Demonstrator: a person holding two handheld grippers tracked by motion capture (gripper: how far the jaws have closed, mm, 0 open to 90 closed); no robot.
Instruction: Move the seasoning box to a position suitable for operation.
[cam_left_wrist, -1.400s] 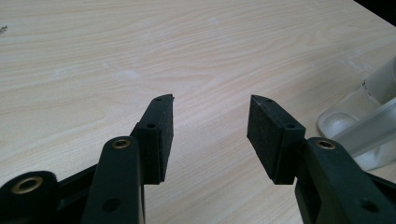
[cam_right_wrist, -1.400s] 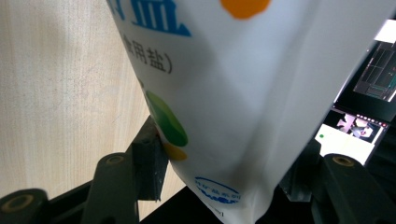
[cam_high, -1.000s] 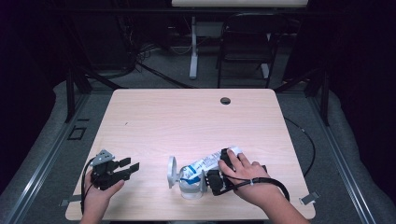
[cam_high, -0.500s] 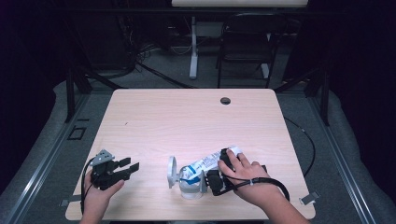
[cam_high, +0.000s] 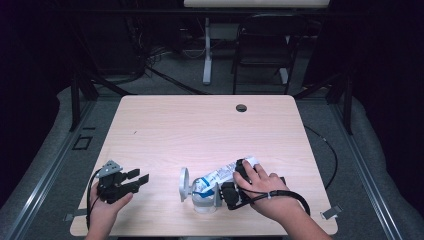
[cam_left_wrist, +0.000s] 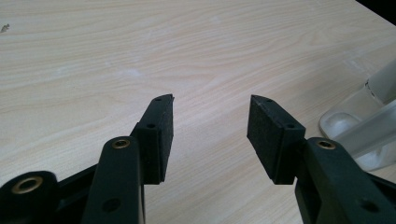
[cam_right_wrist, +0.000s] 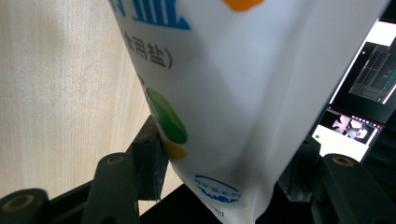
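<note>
1. White plastic with blue print: the salt bag lies near the front edge of the wooden table, a little right of the middle.
2. Its long axis runs on a slant across the table in the high view, one end toward the far right and the other toward the near left, where it meets a clear container with a round lid standing on edge.
3. My right gripper has the bag's lower end between its jaws, the pads set wide and pressing on both sides.
4. In the right gripper view the bag rises away from my fingers, printed side toward the camera.
5. My left gripper rests well to the left, jaws wide apart with bare table between them.
</note>
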